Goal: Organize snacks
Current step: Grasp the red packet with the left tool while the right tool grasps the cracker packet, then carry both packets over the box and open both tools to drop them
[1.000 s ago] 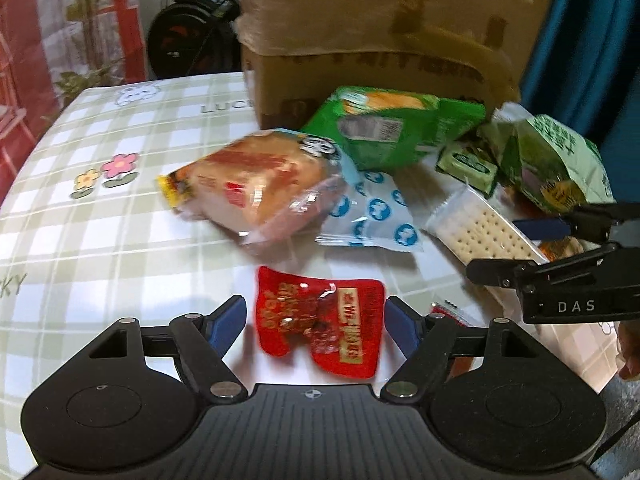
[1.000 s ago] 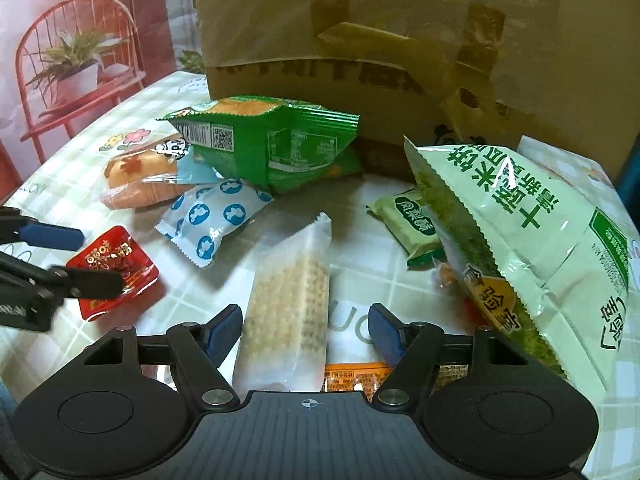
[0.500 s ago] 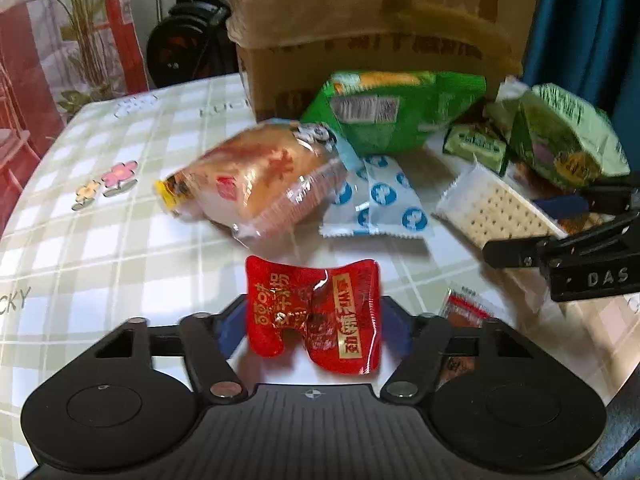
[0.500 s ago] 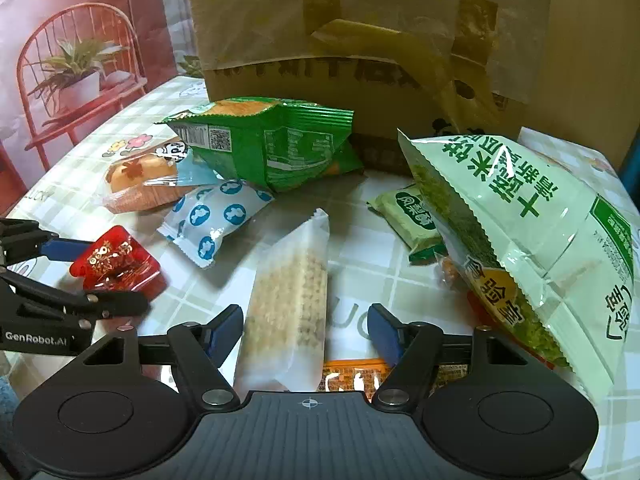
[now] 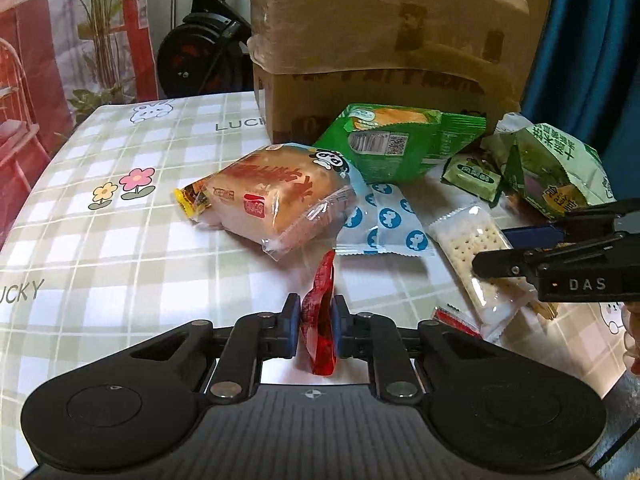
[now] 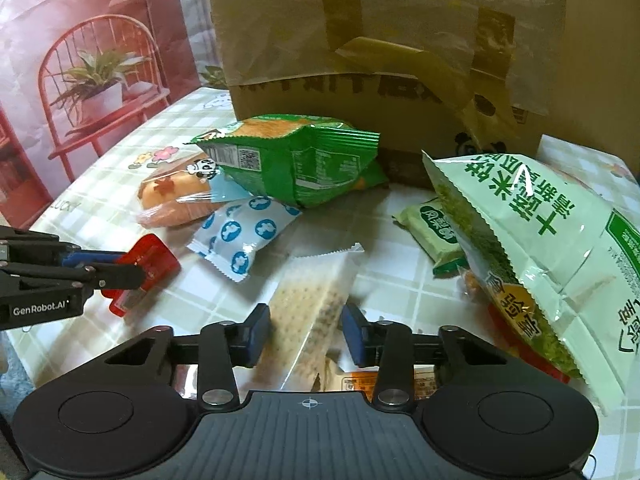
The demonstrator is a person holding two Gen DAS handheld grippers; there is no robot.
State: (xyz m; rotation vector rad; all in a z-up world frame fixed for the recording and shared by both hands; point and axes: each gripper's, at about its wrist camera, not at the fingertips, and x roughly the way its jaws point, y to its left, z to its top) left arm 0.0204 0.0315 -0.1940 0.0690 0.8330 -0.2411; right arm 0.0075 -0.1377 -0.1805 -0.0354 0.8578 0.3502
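My left gripper (image 5: 316, 320) is shut on a small red snack packet (image 5: 320, 312), folded edge-on between the blue pads and held just above the table; the same packet (image 6: 140, 272) shows in the right wrist view at the left. My right gripper (image 6: 306, 332) has its blue pads closed in on both sides of a white cracker pack (image 6: 312, 300), which is tilted up off the table; that pack (image 5: 476, 248) also shows in the left wrist view. Other snacks lie beyond: a bread bun pack (image 5: 276, 200), a blue-dotted white pouch (image 5: 384, 220) and a green bag (image 5: 396, 140).
A big taped cardboard box (image 5: 380, 52) stands at the back of the checked tablecloth (image 5: 100, 248). A large pale green chip bag (image 6: 532, 248) fills the right, with a small green bar (image 6: 436, 232) beside it. An orange packet (image 6: 356, 380) lies under the right gripper.
My left gripper closed on the red packet and lifted it, so it now stands folded edge-on. My right gripper's pads closed in from wide open onto the cracker pack, which has tilted.
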